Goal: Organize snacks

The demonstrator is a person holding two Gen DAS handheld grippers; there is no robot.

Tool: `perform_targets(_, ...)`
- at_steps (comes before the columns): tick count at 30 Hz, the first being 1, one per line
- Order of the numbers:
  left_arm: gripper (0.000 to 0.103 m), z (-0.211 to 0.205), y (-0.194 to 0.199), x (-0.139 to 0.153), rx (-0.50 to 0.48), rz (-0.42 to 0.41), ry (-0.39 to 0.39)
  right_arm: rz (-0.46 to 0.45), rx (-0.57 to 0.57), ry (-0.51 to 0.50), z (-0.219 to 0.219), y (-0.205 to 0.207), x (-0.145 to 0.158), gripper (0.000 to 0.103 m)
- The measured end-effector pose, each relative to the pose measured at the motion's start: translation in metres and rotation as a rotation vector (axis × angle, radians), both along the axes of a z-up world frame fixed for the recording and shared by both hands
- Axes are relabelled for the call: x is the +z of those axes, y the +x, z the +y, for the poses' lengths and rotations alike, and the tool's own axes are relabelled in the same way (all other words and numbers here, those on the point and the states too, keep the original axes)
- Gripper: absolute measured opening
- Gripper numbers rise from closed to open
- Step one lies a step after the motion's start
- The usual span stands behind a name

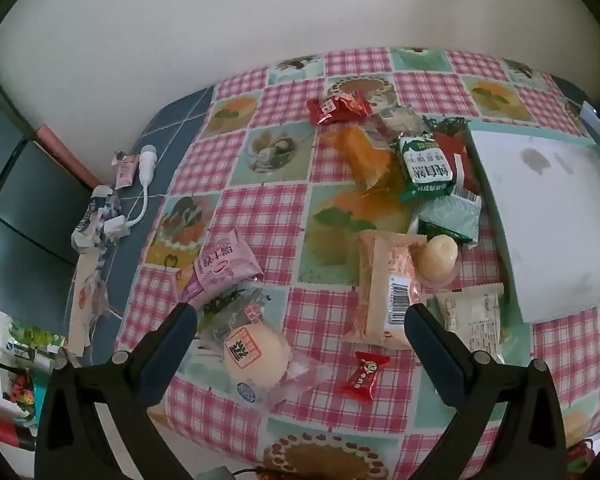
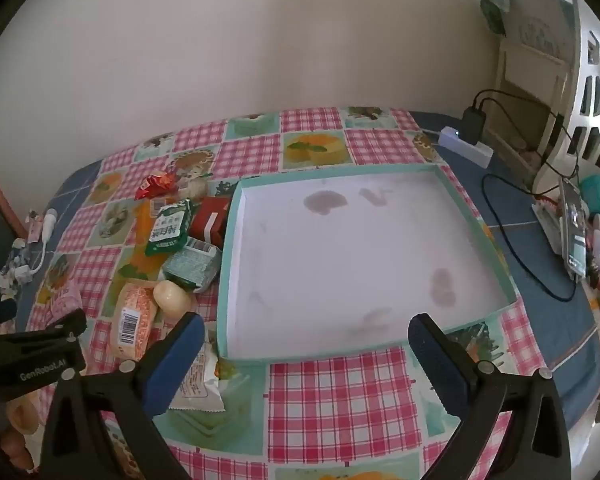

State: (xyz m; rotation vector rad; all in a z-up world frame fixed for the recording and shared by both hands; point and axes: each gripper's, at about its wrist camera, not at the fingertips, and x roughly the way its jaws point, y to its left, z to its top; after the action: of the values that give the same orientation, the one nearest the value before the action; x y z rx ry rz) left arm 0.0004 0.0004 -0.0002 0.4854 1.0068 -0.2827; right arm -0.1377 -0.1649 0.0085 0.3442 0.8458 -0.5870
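Left wrist view, left to right: a white cable (image 1: pixel 143 184) and crumpled wrappers (image 1: pixel 94 220) lie on the blue edge of the counter (image 1: pixel 180 128), beside the checked cloth (image 1: pixel 260 216) that covers most of it. The left tool (image 1: pixel 300 326) hangs above the cloth with its 2 fingers spread wide and nothing between them. Near its left finger lie a pink packet (image 1: pixel 222 266) and, closer in, a round bun (image 1: pixel 256 354) in clear wrap. Between the fingers lies a small red candy (image 1: pixel 362 376); just beyond it are a long peach packet (image 1: pixel 388 286) with a barcode and a pale jelly cup (image 1: pixel 440 258) touching it. Farther back, a heap holds a red packet (image 1: pixel 338 108), an orange packet (image 1: pixel 366 156) and a green packet (image 1: pixel 424 166). Right wrist view, left to right: the same heap of snacks (image 2: pixel 172 232) sits just beside the left wall of a shallow white box (image 2: pixel 496 256) with a teal rim; stains mark its floor. The right tool (image 2: pixel 306 334) hangs at the box's near edge, fingers wide, gripping nothing. A white packet (image 2: pixel 200 380) lies partly under its left finger. At far right are a power strip (image 2: pixel 466 146), a black cable (image 2: pixel 516 256) and a phone (image 2: pixel 576 236).
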Motion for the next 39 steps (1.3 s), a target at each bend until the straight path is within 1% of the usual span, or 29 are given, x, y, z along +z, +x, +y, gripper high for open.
perform_targets(2,0.103,0.003,0.001,0.0,-0.008,0.002,-0.005,-0.001,-0.001,-0.004,0.0,0.0,0.001,0.103)
perform_targets(4,0.103,0.003,-0.004,-0.004,-0.002,-0.012,0.021,-0.003,-0.003,-0.01,-0.001,0.0,0.003,0.103)
perform_targets(5,0.103,0.003,-0.004,-0.004,-0.002,-0.007,0.024,-0.015,-0.01,0.006,-0.005,-0.004,-0.002,0.103)
perform_targets(6,0.103,-0.001,0.0,-0.003,0.0,0.01,0.04,-0.014,-0.015,-0.006,-0.002,-0.004,-0.002,0.103)
perform_targets(7,0.103,0.0,0.001,-0.004,0.004,0.014,0.037,-0.013,-0.016,-0.008,0.0,-0.005,-0.003,0.103)
perform_targets(9,0.103,-0.001,0.003,-0.004,0.018,0.021,0.03,0.0,-0.019,0.023,-0.007,-0.002,-0.003,0.103)
perform_targets(15,0.103,0.002,0.005,-0.007,0.048,0.034,0.013,0.001,-0.028,0.03,-0.01,-0.002,-0.005,0.103)
perform_targets(39,0.103,0.003,0.006,-0.009,0.057,0.042,0.015,0.004,-0.026,0.035,-0.011,-0.001,-0.007,0.103)
